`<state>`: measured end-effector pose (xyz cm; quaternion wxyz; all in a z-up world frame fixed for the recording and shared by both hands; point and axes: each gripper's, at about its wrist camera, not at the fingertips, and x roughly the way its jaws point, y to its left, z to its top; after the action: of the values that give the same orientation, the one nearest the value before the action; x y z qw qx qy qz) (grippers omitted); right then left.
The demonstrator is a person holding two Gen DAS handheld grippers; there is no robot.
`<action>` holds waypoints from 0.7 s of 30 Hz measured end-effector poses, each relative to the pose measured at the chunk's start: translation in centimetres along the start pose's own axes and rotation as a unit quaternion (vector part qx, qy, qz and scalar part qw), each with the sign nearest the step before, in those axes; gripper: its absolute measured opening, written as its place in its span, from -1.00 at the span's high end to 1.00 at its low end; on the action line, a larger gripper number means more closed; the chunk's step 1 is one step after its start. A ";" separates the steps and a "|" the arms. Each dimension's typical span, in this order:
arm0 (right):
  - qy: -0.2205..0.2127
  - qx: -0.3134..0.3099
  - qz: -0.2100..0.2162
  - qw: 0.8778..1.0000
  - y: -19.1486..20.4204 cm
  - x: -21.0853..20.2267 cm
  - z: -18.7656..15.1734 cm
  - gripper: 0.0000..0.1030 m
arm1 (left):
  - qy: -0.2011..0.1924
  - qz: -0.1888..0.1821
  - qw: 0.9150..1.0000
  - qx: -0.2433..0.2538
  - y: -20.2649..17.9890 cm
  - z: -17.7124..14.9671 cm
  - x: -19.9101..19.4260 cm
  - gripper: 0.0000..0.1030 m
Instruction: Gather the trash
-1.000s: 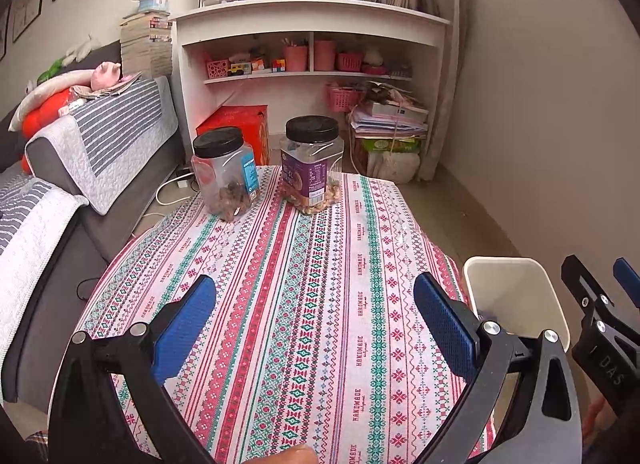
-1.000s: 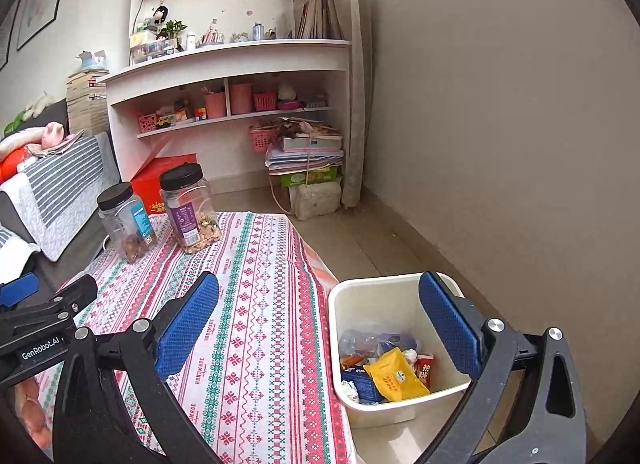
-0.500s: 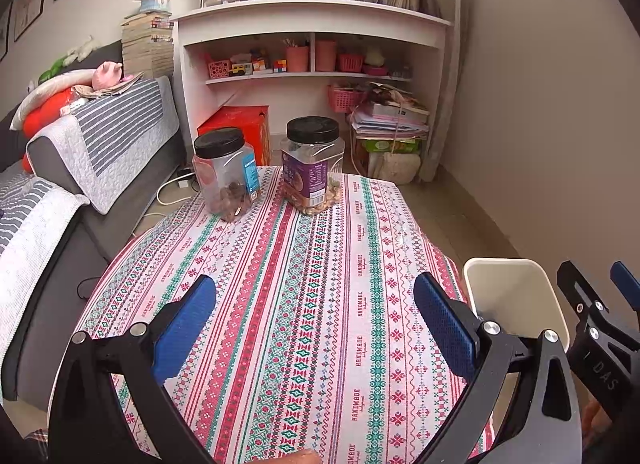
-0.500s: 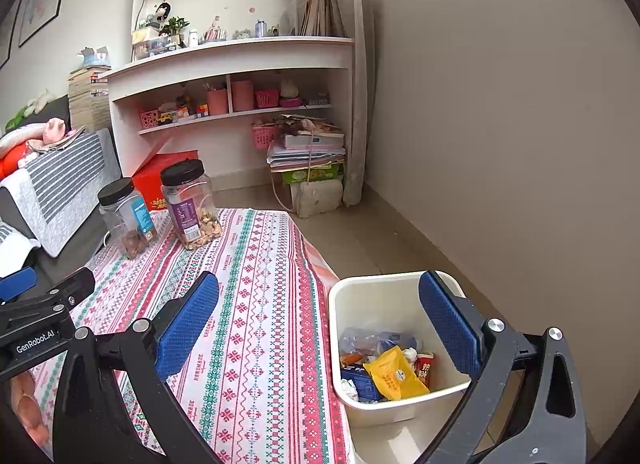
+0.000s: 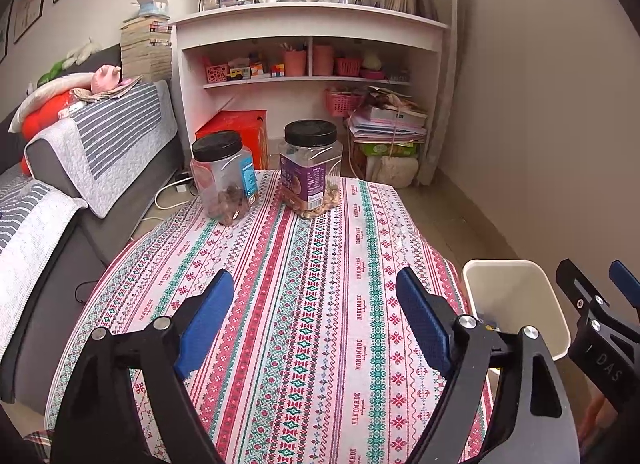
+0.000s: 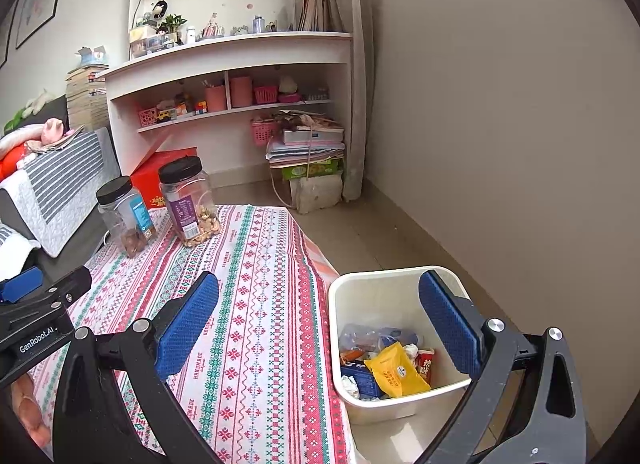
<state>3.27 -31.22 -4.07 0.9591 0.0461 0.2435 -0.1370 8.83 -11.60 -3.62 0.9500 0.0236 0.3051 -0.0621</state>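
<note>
Left gripper (image 5: 316, 316): lower centre of the left wrist view, over the table (image 5: 320, 304) with its striped patterned cloth. Jaws closing, nothing between them, pads apart over bare cloth.

Right gripper (image 6: 320, 316): lower centre of the right wrist view, jaws spread wide and empty, one finger over the cloth, the other over the bin.

White bin (image 6: 380, 296): on the floor just beside the table's edge, lower right of the right wrist view. Trash (image 6: 394, 370) lies inside: yellow packet, blue and red wrappers, crumpled plastic.

Two black-lidded jars (image 5: 308, 168) stand upright at the table's far end, upper centre, near each other.
</note>
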 end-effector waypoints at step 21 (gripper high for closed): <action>-0.006 0.000 -0.003 1.000 -0.2 0.1 0.2 -0.86 | -0.015 -0.004 1.000 0.002 -0.1 0.3 -0.8 -0.87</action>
<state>3.40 -31.51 -3.95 0.9600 0.0440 0.2382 -0.1405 8.33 -11.69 -2.89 0.9541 0.0236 0.2909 -0.0673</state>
